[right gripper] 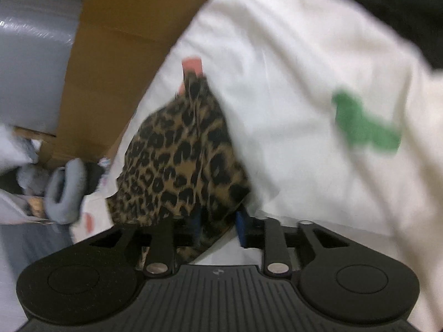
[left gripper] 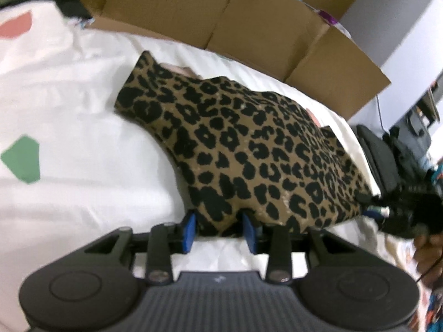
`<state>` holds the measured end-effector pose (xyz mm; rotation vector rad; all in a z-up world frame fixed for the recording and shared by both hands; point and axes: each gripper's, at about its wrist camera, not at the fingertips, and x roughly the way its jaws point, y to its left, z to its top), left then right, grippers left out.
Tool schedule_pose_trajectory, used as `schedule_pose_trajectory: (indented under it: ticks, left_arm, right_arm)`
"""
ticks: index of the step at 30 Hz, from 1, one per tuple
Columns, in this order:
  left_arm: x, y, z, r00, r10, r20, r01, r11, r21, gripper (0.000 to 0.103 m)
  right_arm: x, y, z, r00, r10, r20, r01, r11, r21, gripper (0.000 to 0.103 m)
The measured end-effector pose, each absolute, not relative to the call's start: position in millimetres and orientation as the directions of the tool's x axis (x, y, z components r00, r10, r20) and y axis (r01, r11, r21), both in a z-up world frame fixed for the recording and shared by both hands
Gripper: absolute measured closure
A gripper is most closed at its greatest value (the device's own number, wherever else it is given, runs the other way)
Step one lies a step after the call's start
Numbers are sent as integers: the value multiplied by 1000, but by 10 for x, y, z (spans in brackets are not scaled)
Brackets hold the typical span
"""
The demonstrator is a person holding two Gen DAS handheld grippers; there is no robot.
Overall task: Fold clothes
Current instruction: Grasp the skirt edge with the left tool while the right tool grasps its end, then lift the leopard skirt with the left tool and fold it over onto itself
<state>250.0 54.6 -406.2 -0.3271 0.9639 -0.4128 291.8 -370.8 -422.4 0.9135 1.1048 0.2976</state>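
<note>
The left claw [left gripper: 220,228] is clenched on the near hem of the leopard-print garment [left gripper: 249,149], its two blue pads [left gripper: 189,229] pinching a bunch of the cloth between them. Ahead of this claw the garment stretches away across a white bedsheet [left gripper: 83,127] printed with green and coral patches, its far end lying close to a brown cardboard box [left gripper: 249,25] that stands beyond the bed. Off to this claw's right, the right claw [left gripper: 373,210] grips the other near corner of the same hem, with part of a hand [left gripper: 426,257] showing below it. In the right wrist view the right claw [right gripper: 218,221] is likewise grasping the leopard-print garment [right gripper: 182,155]; the cloth rises ahead of it in a tented fold and some hangs down over its left finger. The white bedsheet [right gripper: 290,83] fills the space ahead and to the right, and the cardboard box [right gripper: 110,55] lies up and to the left. The view is blurred.
</note>
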Motion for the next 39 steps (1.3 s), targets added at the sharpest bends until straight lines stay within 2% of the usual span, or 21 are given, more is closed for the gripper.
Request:
schedule_pose_trajectory:
  ticks: [6,7,8,9,10,12,16,27,39]
  left_arm:
    - [2528,606,-4112,492,-504,-710,137,850,-508,69]
    - [2535,614,-4120,489,-507,-710,130,847,-516,74]
    - [2542,622,-4128,486,-511,-709,122,843,-523,84]
    - [2549,630,-4136,483,-515,-709,115,839,-531,88]
    - [2556,638,-4144,479,-518,-708,108,836,-538,90]
    - [2571,645,-4119,471,-519,-713,109,836,-537,92]
    - [2593,708,-4018,462,-526,-714,87,828,-554,93]
    - [2506,807,-3666,447,-505,-738,86,846,-526,94]
    - [2127,1034,-3662,396,-472,-787,-1,857,-515,94]
  right_arm:
    - [3014,-3667,-4303,464,639,-614,225,585,779,72]
    - [3032,-3678,-4309,470,636,-612,233,579,781,72]
    - [3039,-3686,-4323,473,635,-610,242,572,783,73]
    - [3045,-3694,-4337,477,634,-609,251,566,785,77]
    - [3050,-3690,-4351,476,633,-611,255,566,784,86]
    - [3061,-3657,-4336,472,628,-619,244,582,776,90]
    - [3066,-3627,-4288,464,630,-623,234,591,772,92]
    - [2915,-3526,-4136,395,692,-604,167,592,788,93]
    - [2662,-3211,-4022,260,729,-633,41,647,761,93]
